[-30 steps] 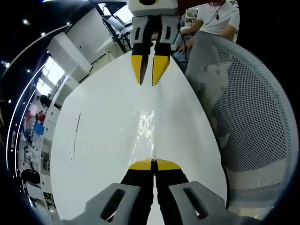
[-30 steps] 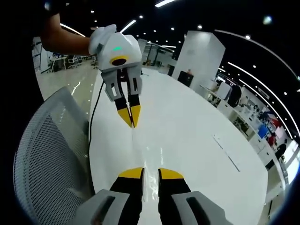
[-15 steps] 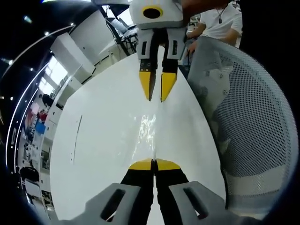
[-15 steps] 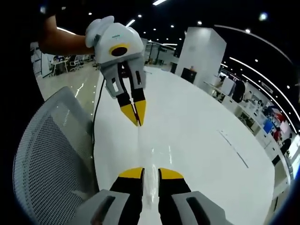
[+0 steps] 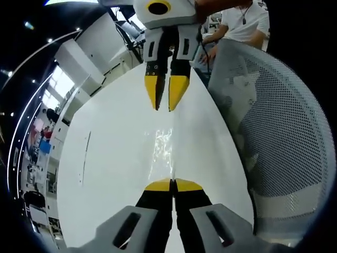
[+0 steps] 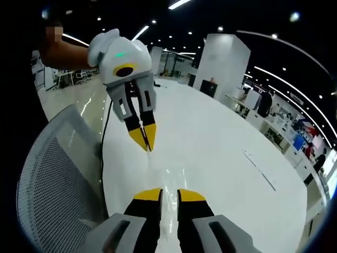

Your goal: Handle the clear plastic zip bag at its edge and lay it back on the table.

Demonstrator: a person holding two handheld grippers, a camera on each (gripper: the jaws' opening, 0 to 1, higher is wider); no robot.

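Observation:
The clear plastic zip bag (image 5: 164, 145) shows as a glinting, nearly see-through sheet over the white table (image 5: 116, 158), running up from my left gripper (image 5: 172, 184). That gripper is shut on the bag's near edge. In the right gripper view the left gripper (image 6: 146, 145) hangs above the table with its yellow tips pinched together, and the bag (image 6: 168, 174) glints below it. My right gripper (image 6: 168, 196) has a narrow gap between its jaws, with the bag's other end lying in or just ahead of that gap. From the left gripper view the right gripper (image 5: 164, 105) points down at the bag, tips apart.
A grey mesh chair back (image 5: 279, 137) stands against the table's edge, also the chair (image 6: 52, 174) in the right gripper view. A black cable (image 6: 105, 132) runs along that edge. A seated person (image 5: 239, 23) is behind the table. A thin strip (image 6: 259, 167) lies on the table's far side.
The right gripper has drawn back a little and shifted left in the left gripper view. The left gripper has swung slightly left and tilted. Both jaw gaps look unchanged.

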